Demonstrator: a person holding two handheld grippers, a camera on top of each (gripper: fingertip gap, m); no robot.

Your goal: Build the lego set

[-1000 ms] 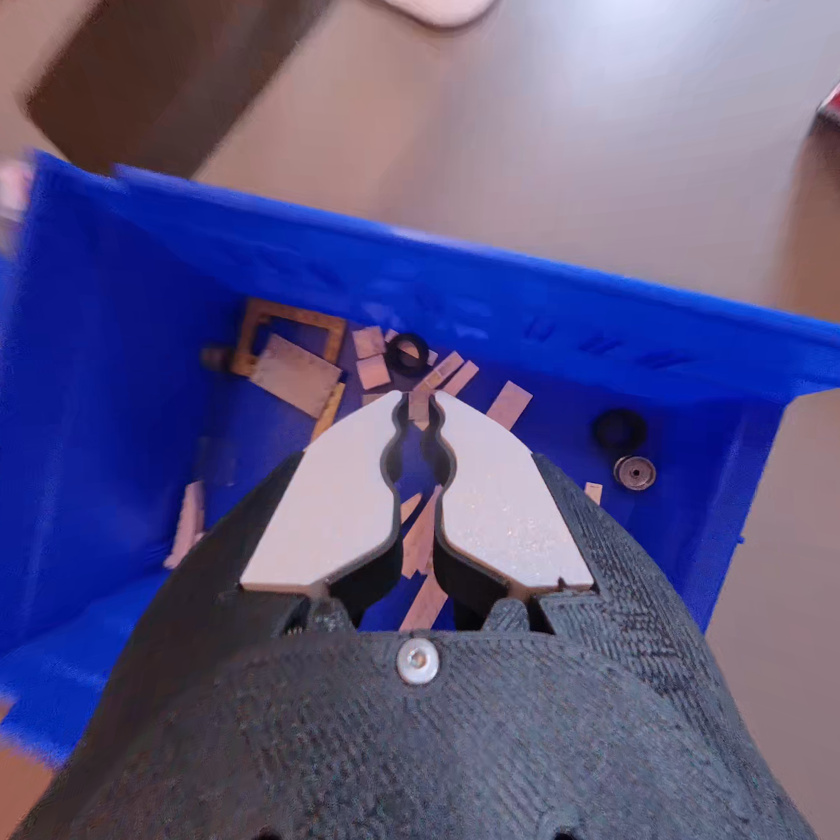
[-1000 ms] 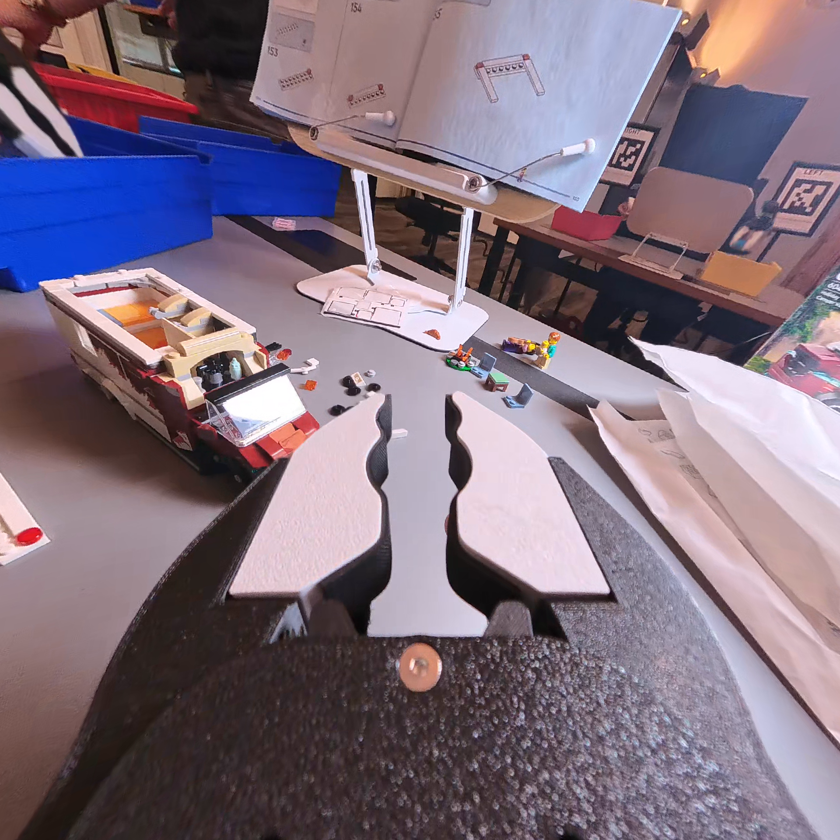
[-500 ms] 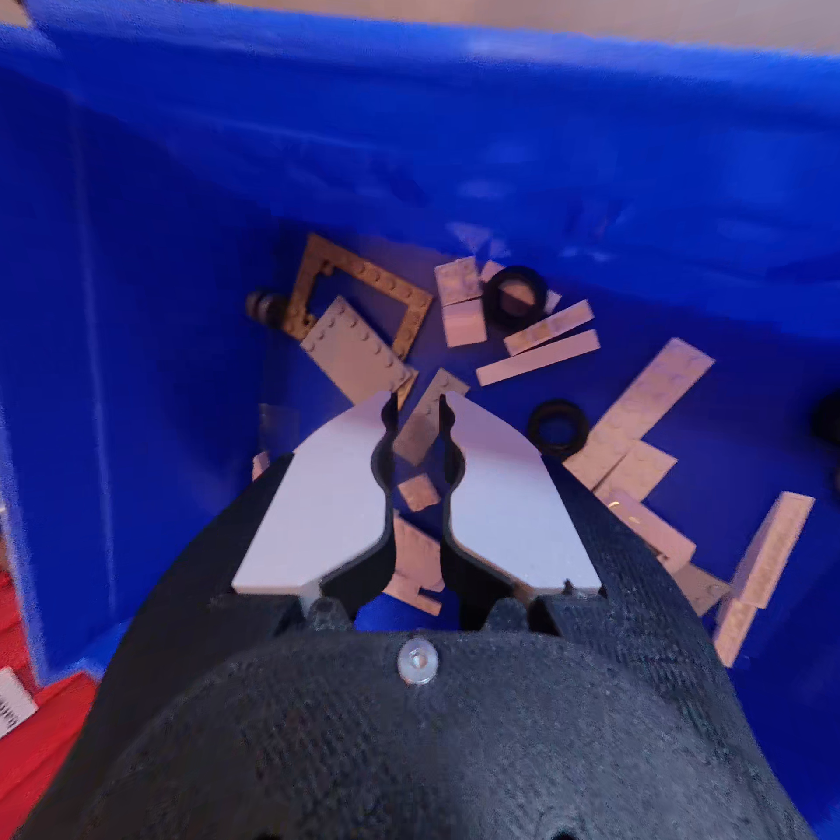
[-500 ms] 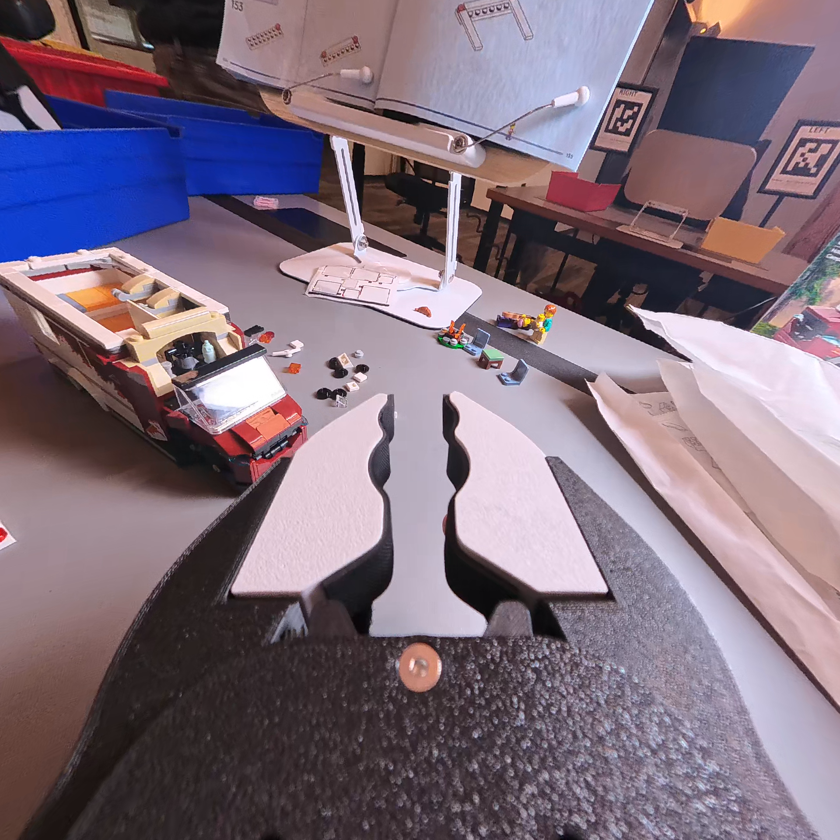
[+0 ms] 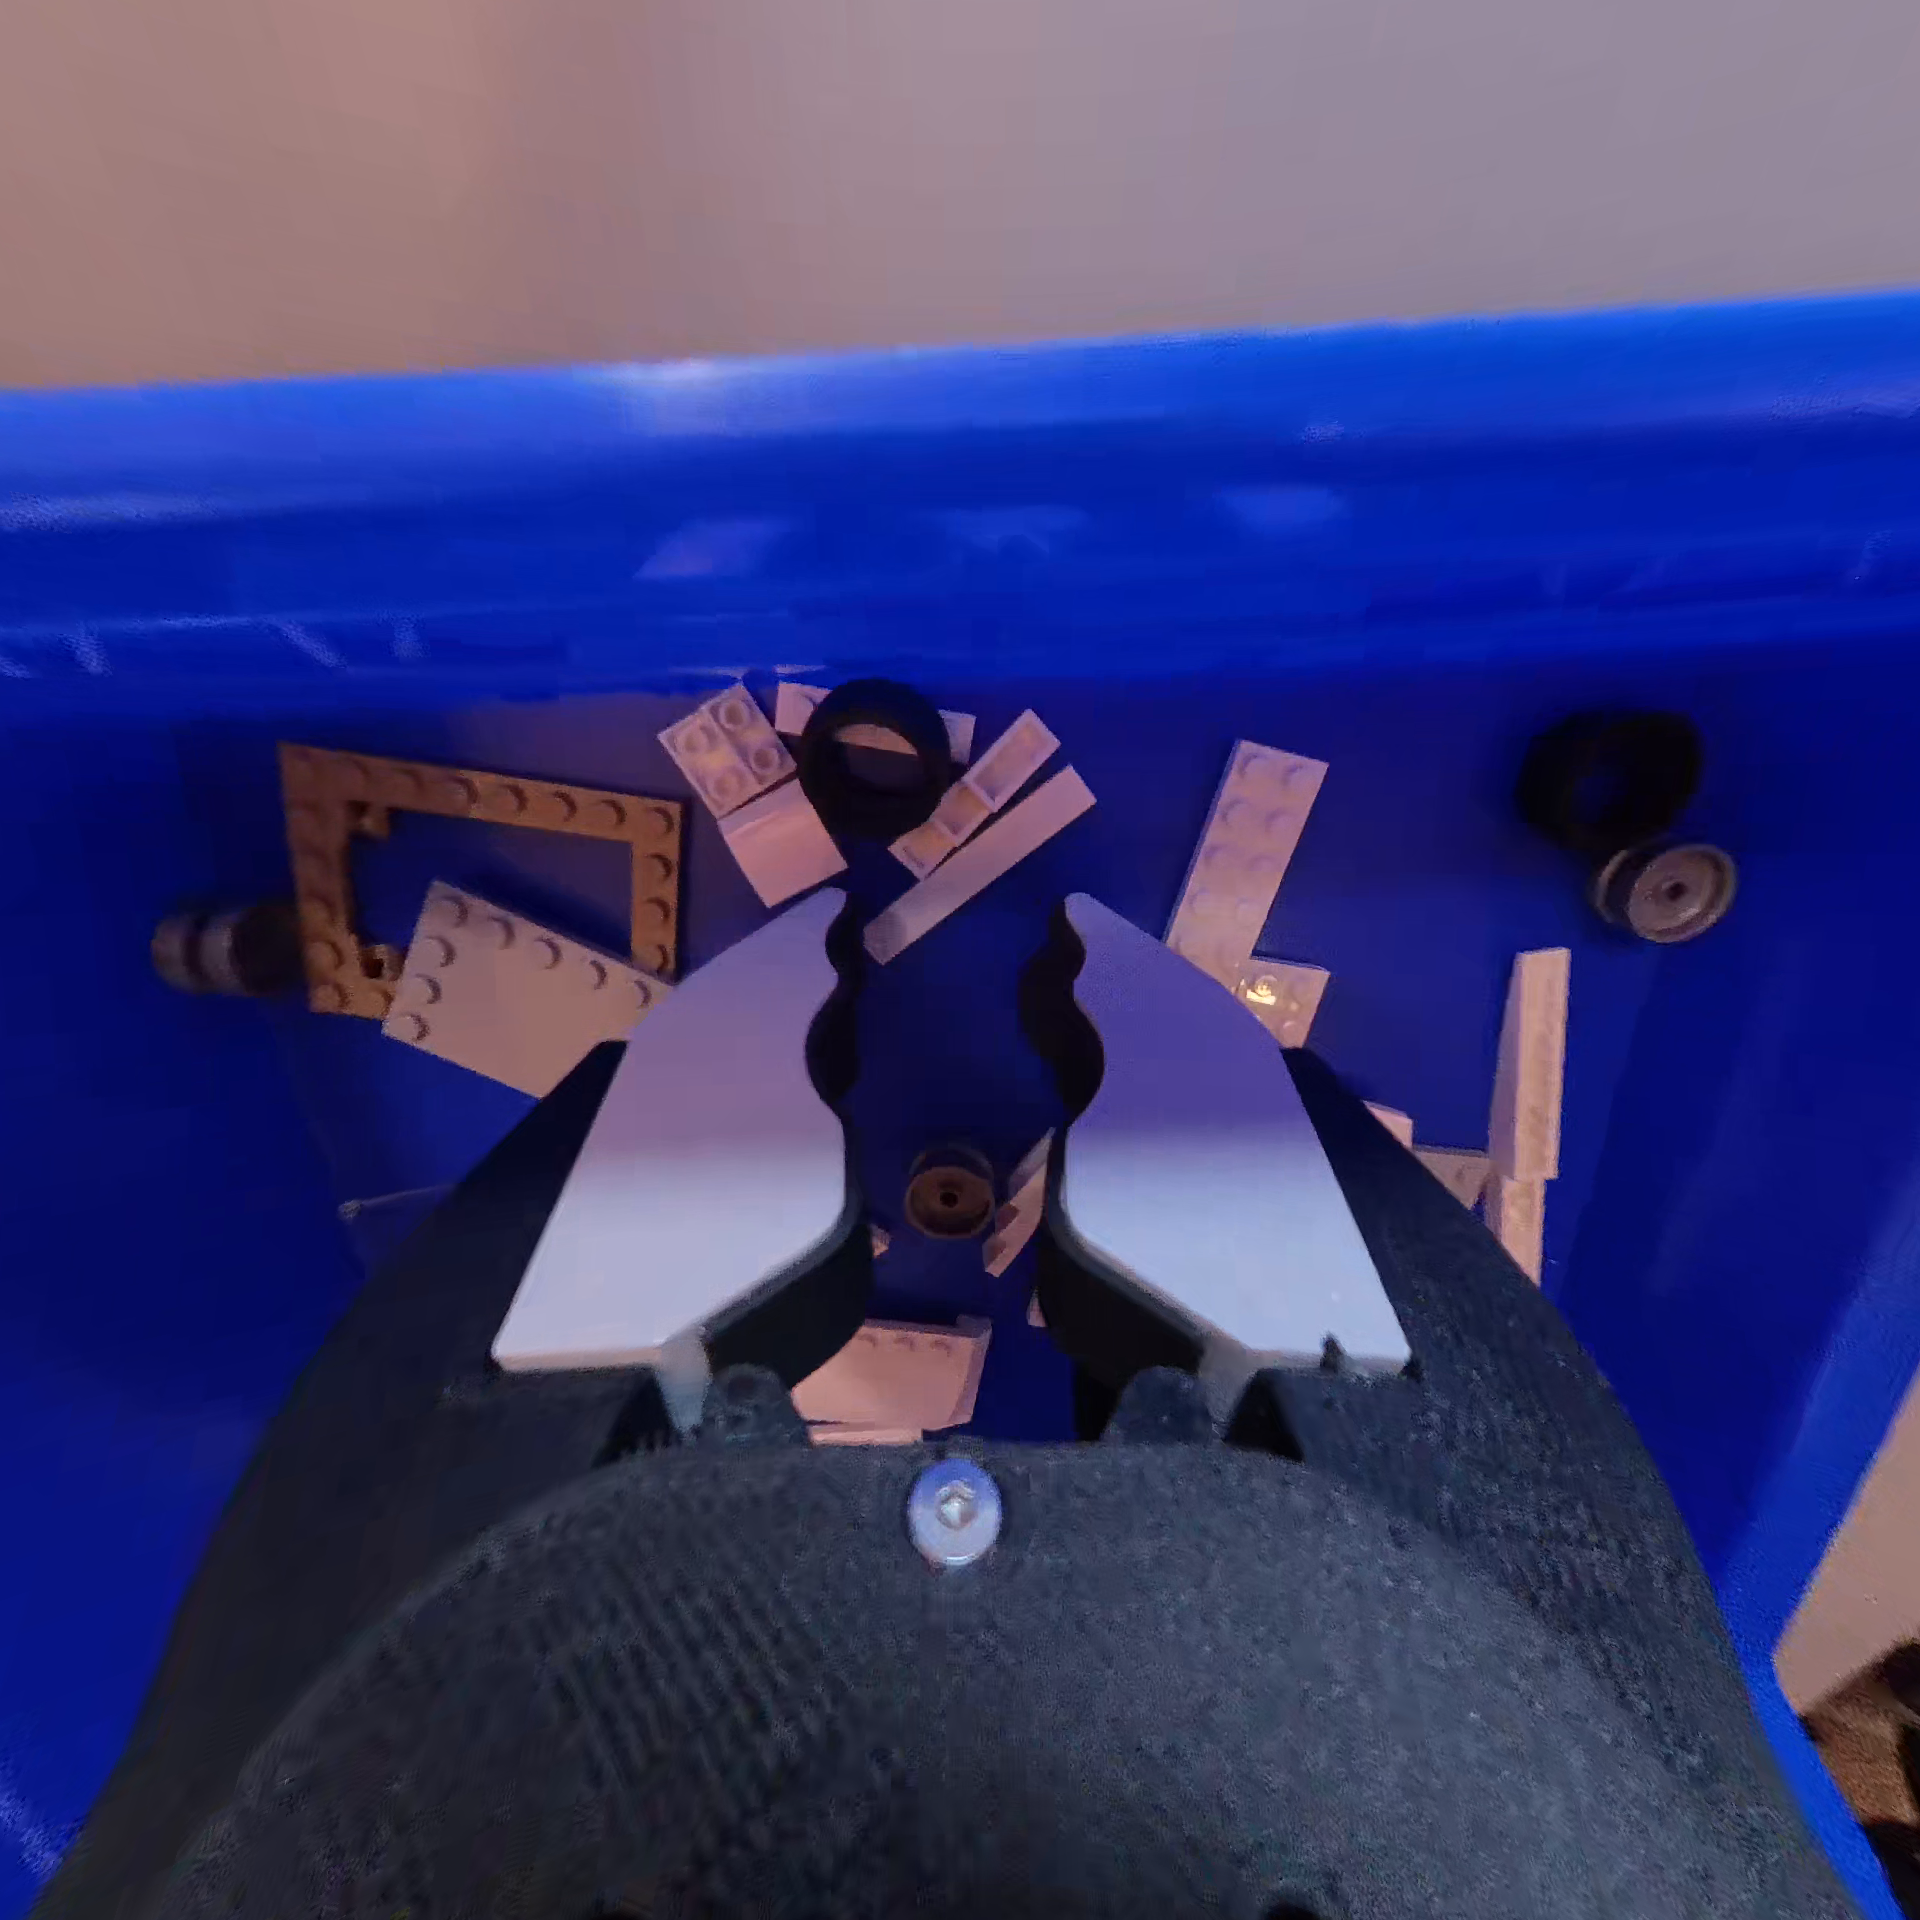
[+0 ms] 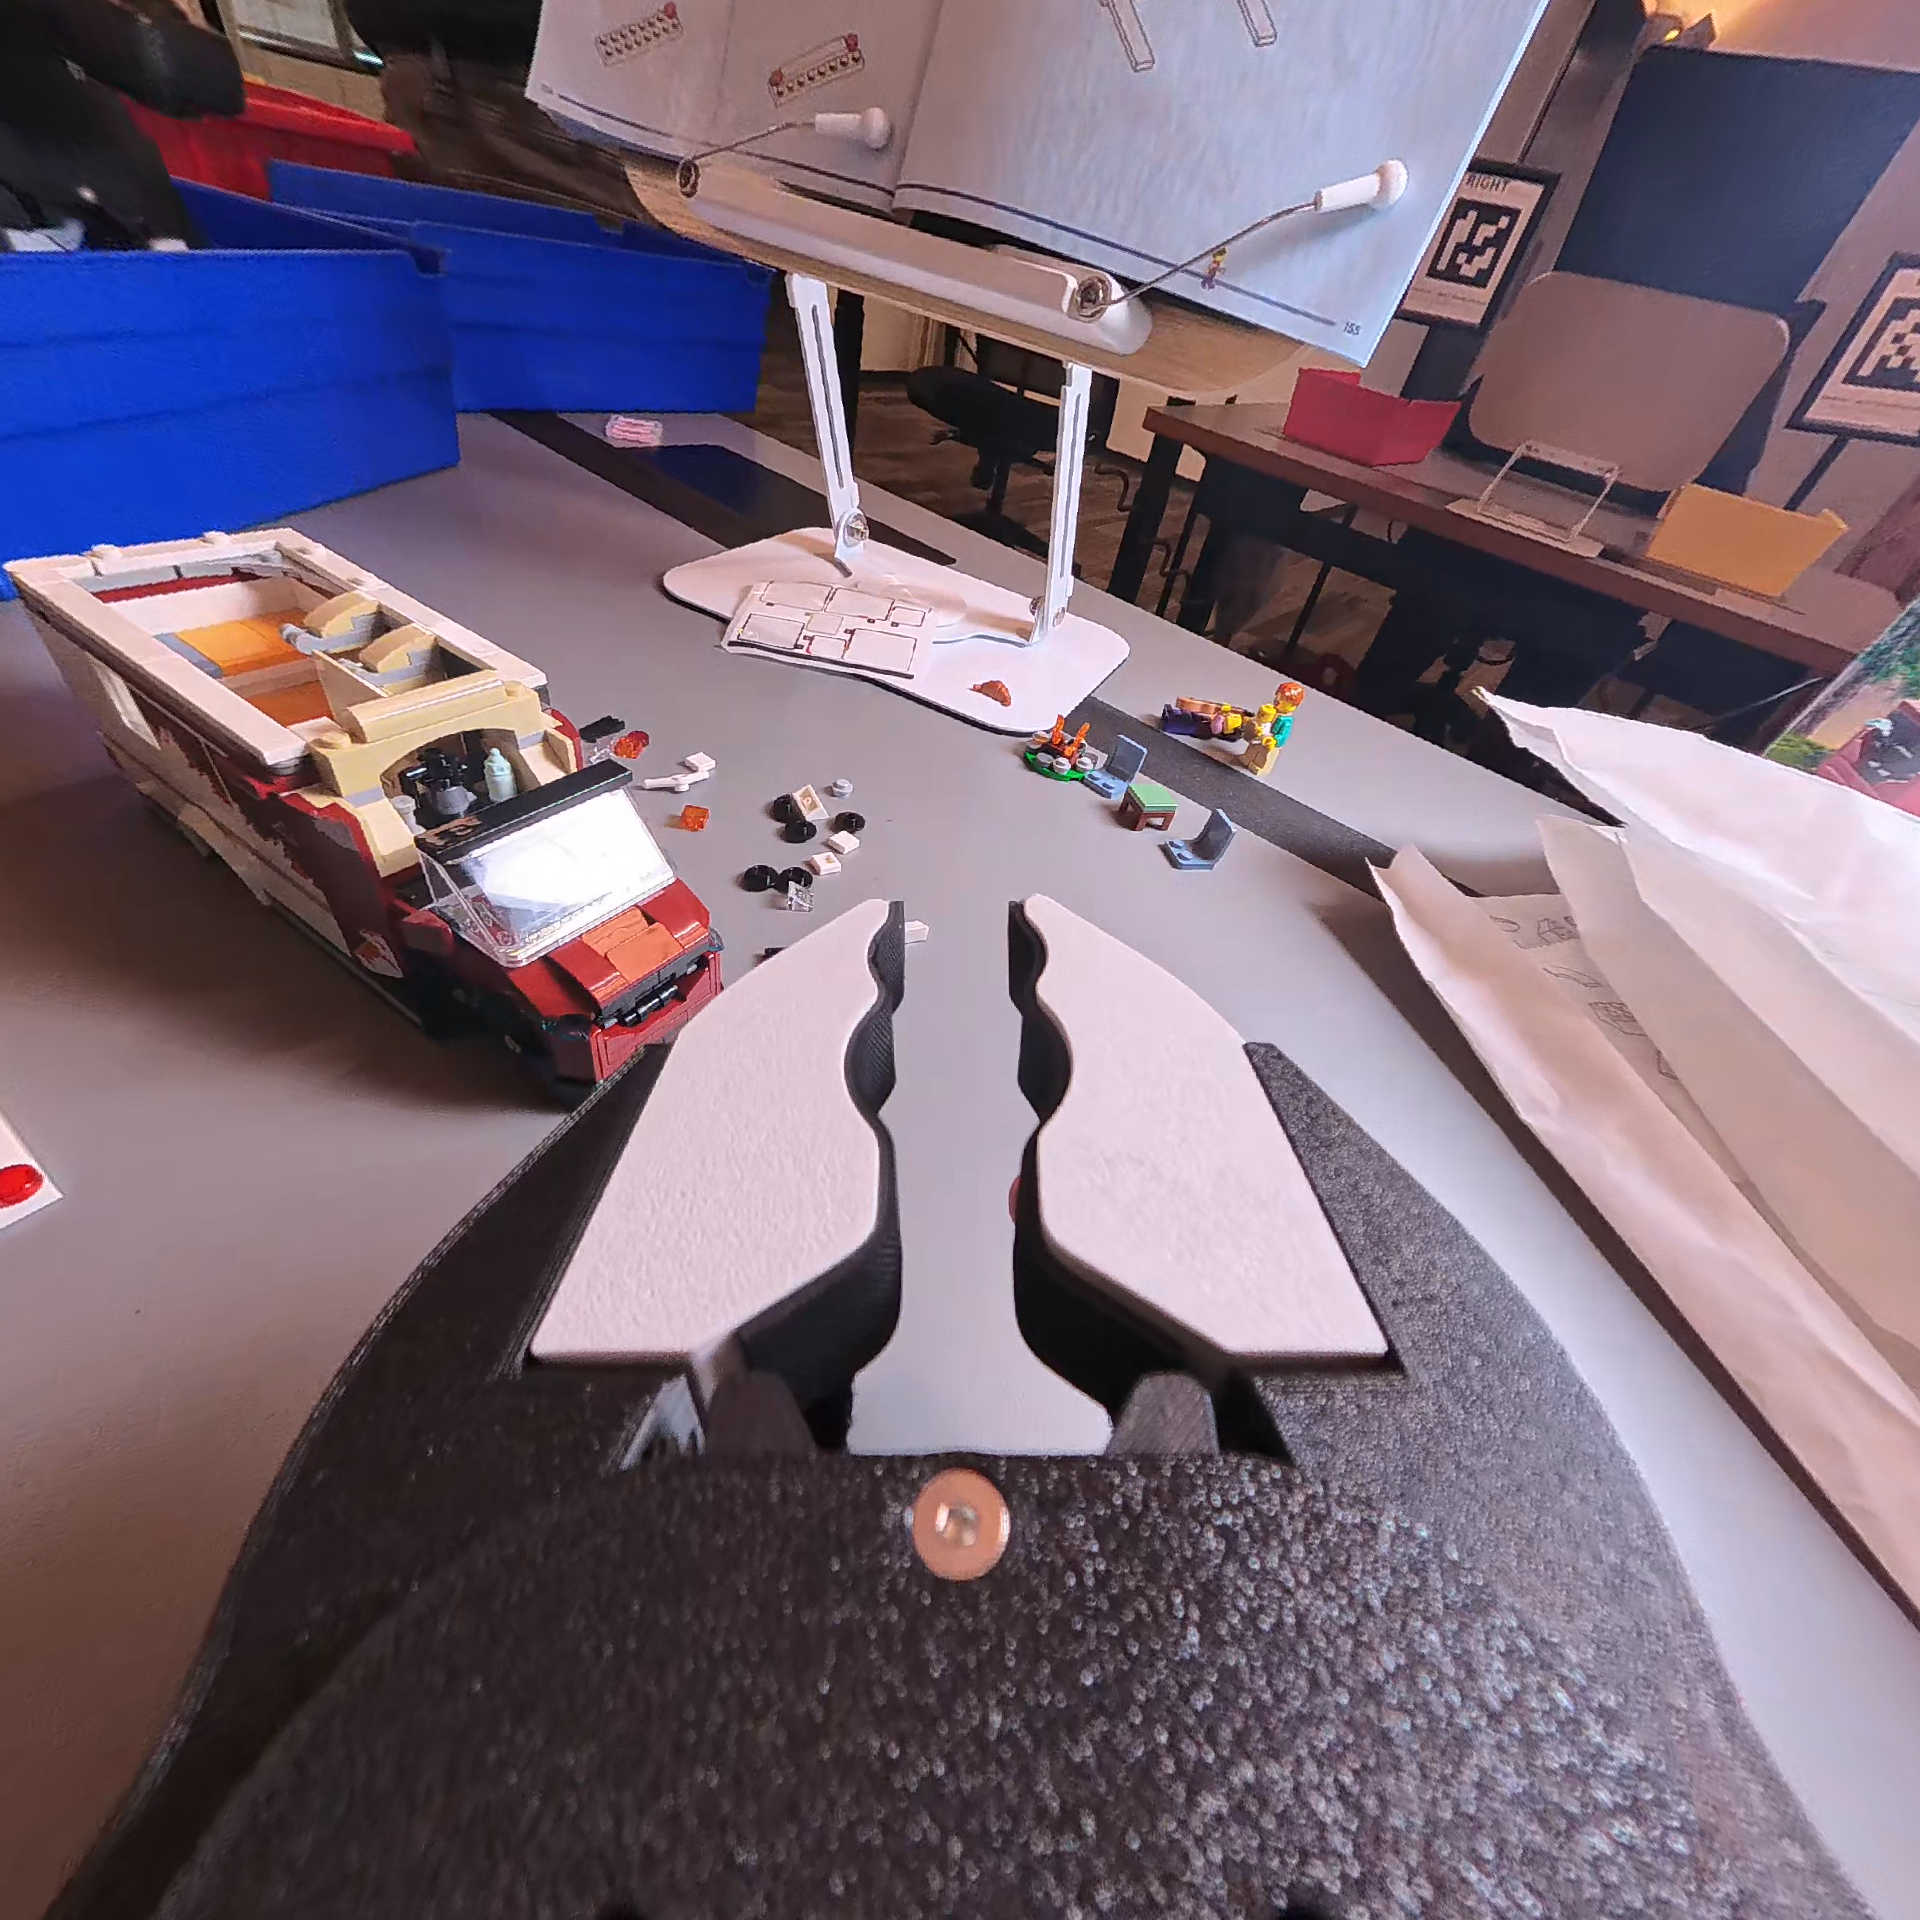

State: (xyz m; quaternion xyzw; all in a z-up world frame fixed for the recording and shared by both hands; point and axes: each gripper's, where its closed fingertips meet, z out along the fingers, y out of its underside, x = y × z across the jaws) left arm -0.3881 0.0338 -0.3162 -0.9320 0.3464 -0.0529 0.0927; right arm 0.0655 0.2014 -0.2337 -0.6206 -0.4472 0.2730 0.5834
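Left wrist view: the left claw hangs inside a blue bin, its jaws spread and nothing between the pads; bare bin floor shows in the gap. Loose building-brick parts lie on the bin floor. At 12 o'clock from the tips sits a black tyre on pale plates; a long pale tile lies just beyond the left fingertip, apparently apart from it. At 10 o'clock rests a tan frame plate with a pale studded plate overlapping it; at 2 o'clock stand a second tyre and a grey wheel hub. No part is gripped.

Right wrist view: the right claw hovers over the grey counter, jaws parted and empty. At 10 o'clock stands a partly built red-and-cream brick camper van, roof open. Small black, white and orange pieces lie near, at 11 o'clock. An open instruction booklet rests on a white stand at 12 o'clock; white paper bags lie at 3 o'clock.
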